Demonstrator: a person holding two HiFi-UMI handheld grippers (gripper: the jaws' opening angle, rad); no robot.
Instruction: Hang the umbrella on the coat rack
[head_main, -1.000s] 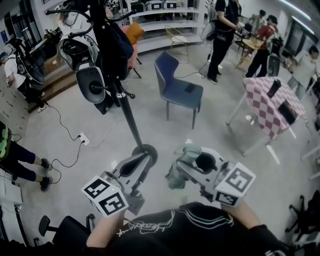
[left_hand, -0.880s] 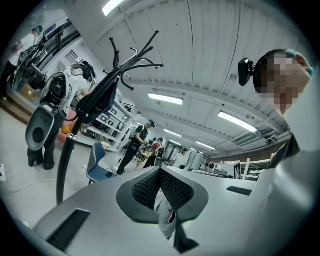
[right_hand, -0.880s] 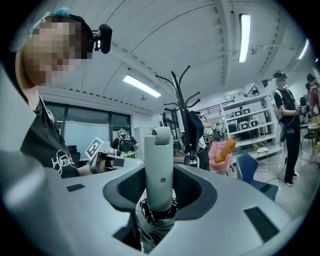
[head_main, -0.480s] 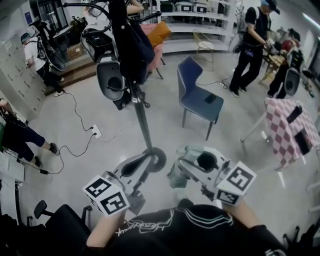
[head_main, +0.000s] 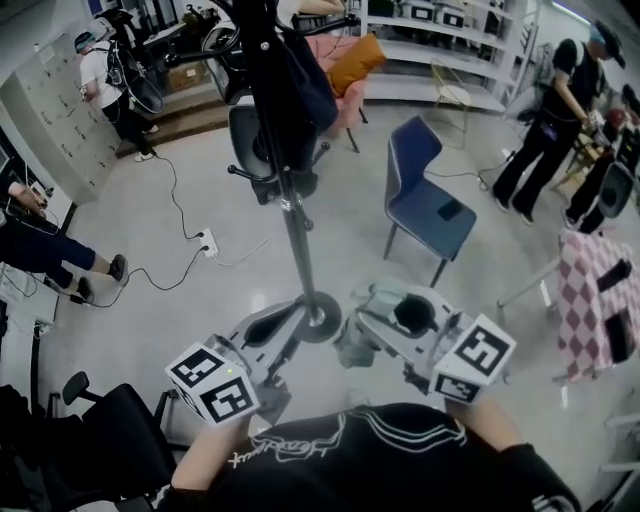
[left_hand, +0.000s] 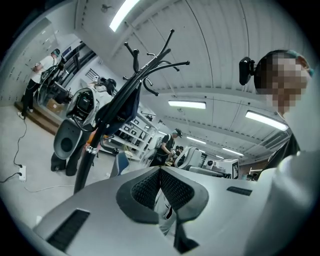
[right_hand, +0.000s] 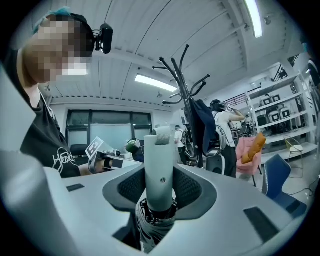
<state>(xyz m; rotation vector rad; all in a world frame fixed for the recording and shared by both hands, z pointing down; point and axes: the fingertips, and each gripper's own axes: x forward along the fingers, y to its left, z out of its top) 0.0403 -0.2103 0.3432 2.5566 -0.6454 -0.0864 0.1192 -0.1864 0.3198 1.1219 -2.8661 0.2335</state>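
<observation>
Looking down from my head, my left gripper (head_main: 283, 322) reaches forward with its tip close to the round base of the coat rack (head_main: 298, 245); I cannot tell from here whether the two touch. My right gripper (head_main: 375, 322) sits just beside it and carries the folded pale green umbrella (head_main: 350, 350), whose bunched fabric hangs off the gripper's left side above the grey floor (head_main: 180, 290). The rack's pole rises between my two grippers, and a dark coat (head_main: 295, 85) hangs near its top. A blue chair (head_main: 430, 205) stands beyond on the right, a checked table (head_main: 600, 300) is at the far right edge, and a white power strip (head_main: 208, 243) lies on the floor to the left. In the left gripper view, my two ribbed pads are pressed together at the tips, and the rack leans across the upper left with its curved hooks spread out against the ceiling. In the right gripper view, my jaws are clamped on the umbrella's handle, which stands upright between the pads with its strap end on top and the dark, gathered canopy bunched just below them. The rack stands behind it, a little to the right and well apart from the umbrella.
</observation>
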